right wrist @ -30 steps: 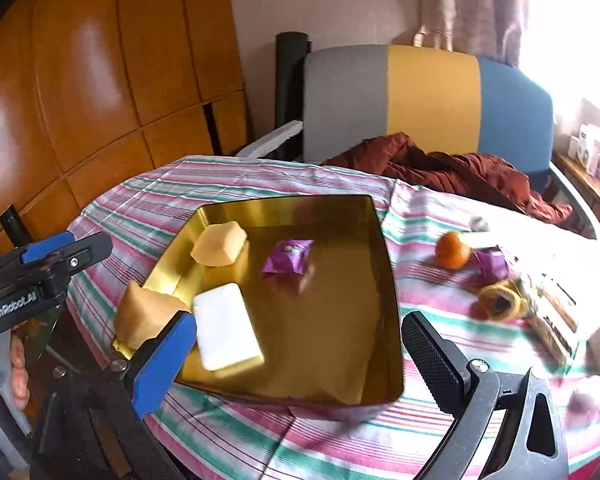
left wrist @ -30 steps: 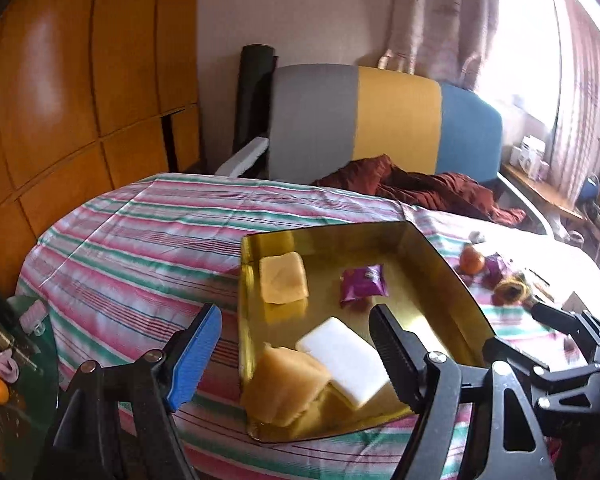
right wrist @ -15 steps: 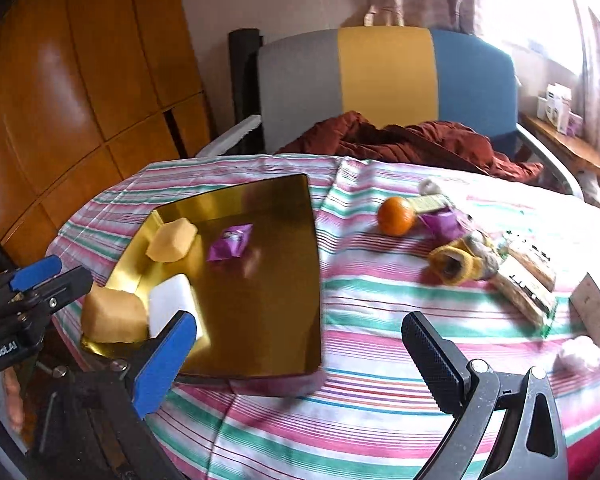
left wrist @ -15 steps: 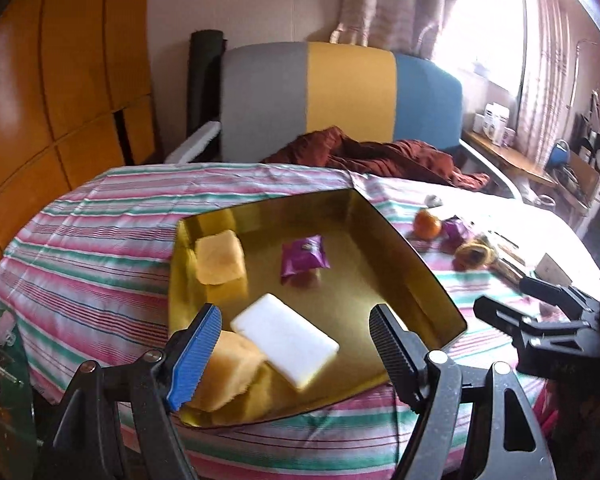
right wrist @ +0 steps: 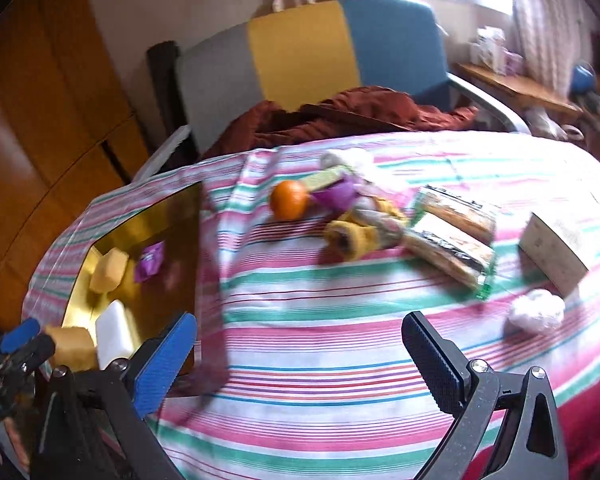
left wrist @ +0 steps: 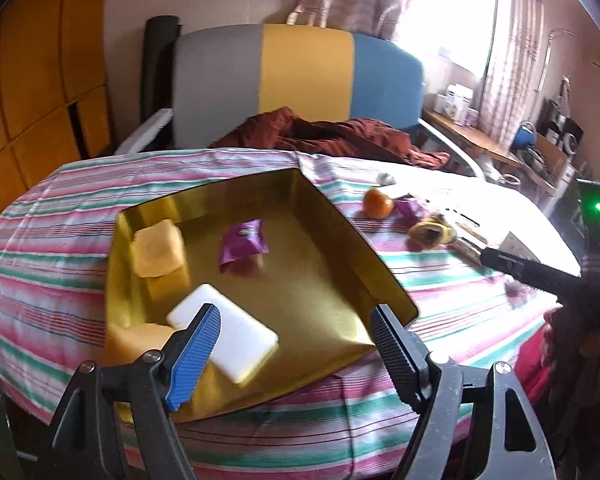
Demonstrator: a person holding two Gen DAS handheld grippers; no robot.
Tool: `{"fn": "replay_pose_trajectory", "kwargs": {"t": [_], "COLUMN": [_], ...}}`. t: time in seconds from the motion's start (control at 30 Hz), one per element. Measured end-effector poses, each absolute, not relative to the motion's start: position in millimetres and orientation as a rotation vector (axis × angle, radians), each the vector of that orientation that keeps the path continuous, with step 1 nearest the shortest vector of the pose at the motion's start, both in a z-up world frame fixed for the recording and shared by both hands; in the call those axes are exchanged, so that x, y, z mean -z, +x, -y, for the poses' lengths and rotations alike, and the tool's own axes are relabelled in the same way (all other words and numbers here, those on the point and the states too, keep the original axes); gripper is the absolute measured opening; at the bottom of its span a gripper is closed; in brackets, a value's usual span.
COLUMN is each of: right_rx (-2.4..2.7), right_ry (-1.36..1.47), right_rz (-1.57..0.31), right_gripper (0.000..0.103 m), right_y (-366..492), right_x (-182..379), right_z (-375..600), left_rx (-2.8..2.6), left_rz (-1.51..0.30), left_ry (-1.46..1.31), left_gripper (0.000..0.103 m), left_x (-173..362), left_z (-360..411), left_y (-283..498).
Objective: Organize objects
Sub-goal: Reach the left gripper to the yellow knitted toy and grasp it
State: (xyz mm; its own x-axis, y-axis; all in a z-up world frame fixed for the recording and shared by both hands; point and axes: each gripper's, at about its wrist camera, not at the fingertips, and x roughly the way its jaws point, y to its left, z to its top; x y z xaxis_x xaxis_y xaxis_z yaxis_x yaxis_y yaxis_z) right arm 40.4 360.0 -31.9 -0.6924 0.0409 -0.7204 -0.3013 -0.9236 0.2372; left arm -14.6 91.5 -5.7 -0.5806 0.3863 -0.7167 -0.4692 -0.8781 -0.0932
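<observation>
Both of my grippers are released, nothing between the jaws. Left gripper hangs over the near edge of the shallow gold metal tray; right gripper points at the loose pile on the pink, green and white striped tablecloth.

Step in hand, my guess: go for the next loose item with the right. To do it well: pick one piece that stands clear. The small round orange fruit sits at the left end of the pile, nearest the tray, but is touching or nearly touching the purple crinkled wrapper, so come from its open side, jaws wide, and close slowly since it can roll. The white crumpled wad lies well apart and is an easy alternative.

Tray contents: two yellow sponge-like blocks, one toward the far left and one at the near left corner, a white flat rectangular bar beside the near block, and a purple foil candy packet around mid-tray. Right half is bare, so drop there.

Not yet in the tray: a yellow rolled glove-like piece, clear-wrapped snack packs, a beige cardboard box.
</observation>
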Motion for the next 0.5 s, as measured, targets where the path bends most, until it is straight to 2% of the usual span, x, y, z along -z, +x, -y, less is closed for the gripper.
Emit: {"fn": "replay_pose_trajectory", "kwargs": {"t": [0.23,0.5], "right_rx": [-2.576,-2.47], "right_ry": [-1.094,-0.955], "right_rz": [-0.575,-0.551], "right_gripper": [0.103,0.103], "right_y": [53,62], "right_x": [30,10], "right_z": [-410,-477], "left_rx": [-2.336,-2.201], "left_rz": [-0.209,-0.229], "left_ry": [-1.02,-1.048], "left_gripper": [0.079,0.078], "left_x": [-2,0], "left_z": [-130,-188], "left_y": [-12,-25]}}
